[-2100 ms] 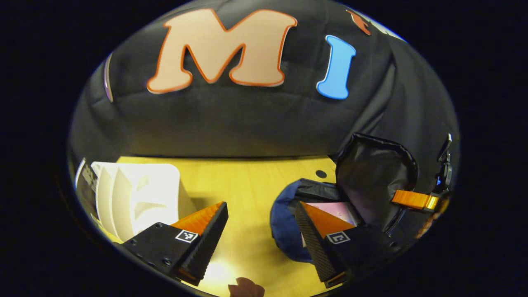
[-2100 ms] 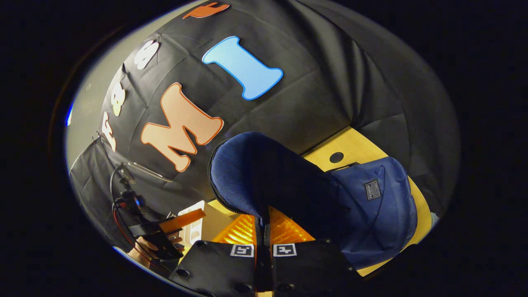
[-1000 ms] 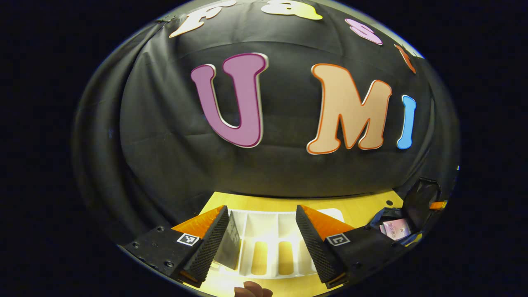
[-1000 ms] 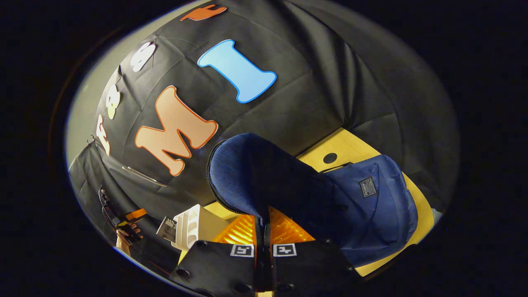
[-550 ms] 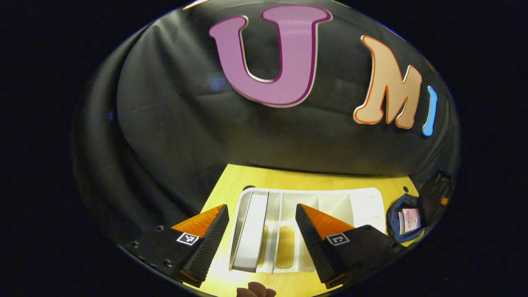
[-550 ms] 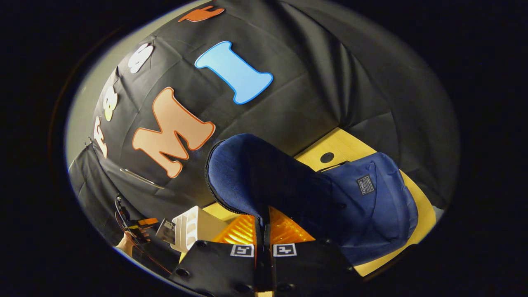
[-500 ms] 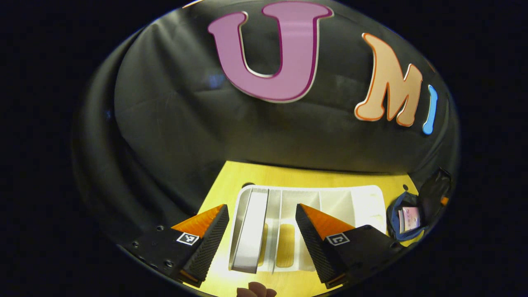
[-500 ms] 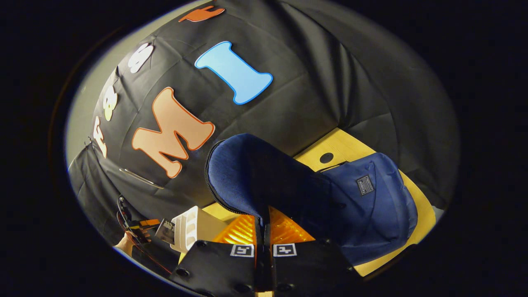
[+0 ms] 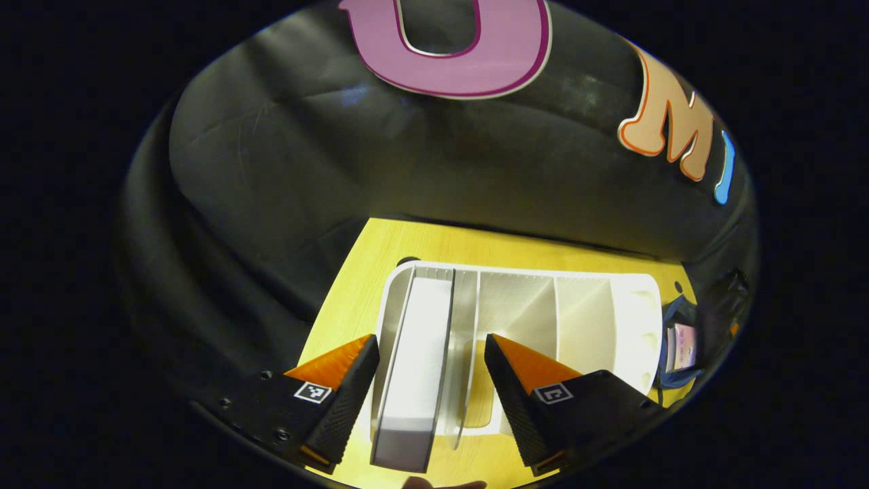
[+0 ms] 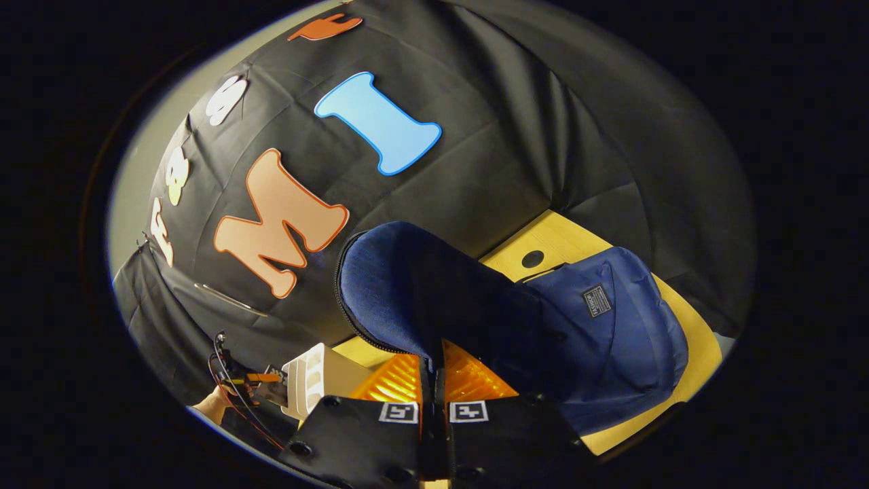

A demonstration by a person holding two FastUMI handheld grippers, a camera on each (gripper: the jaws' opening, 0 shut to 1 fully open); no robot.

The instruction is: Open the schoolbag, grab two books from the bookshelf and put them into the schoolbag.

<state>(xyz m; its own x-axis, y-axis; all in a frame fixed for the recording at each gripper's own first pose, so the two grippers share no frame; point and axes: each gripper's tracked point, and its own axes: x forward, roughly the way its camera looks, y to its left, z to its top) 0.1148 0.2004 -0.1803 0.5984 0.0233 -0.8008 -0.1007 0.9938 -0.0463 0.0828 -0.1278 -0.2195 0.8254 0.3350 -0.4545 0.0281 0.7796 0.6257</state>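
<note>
My left gripper (image 9: 428, 370) hangs spread over the book (image 9: 415, 353) standing in the bookshelf (image 9: 577, 299); a crooked descent could catch a divider; my right gripper (image 10: 432, 380) pinches the schoolbag (image 10: 597, 339) flap (image 10: 407, 292), which may slip shut.

Recording booth: black cloth wall (image 9: 285, 170), wood desk (image 9: 380, 251) w/ cable hole.

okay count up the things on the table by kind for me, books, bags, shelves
Books: 2, one in the bookshelf, one in the schoolbag
Bookshelf: 1
Schoolbag: 1
Total: 4
</note>
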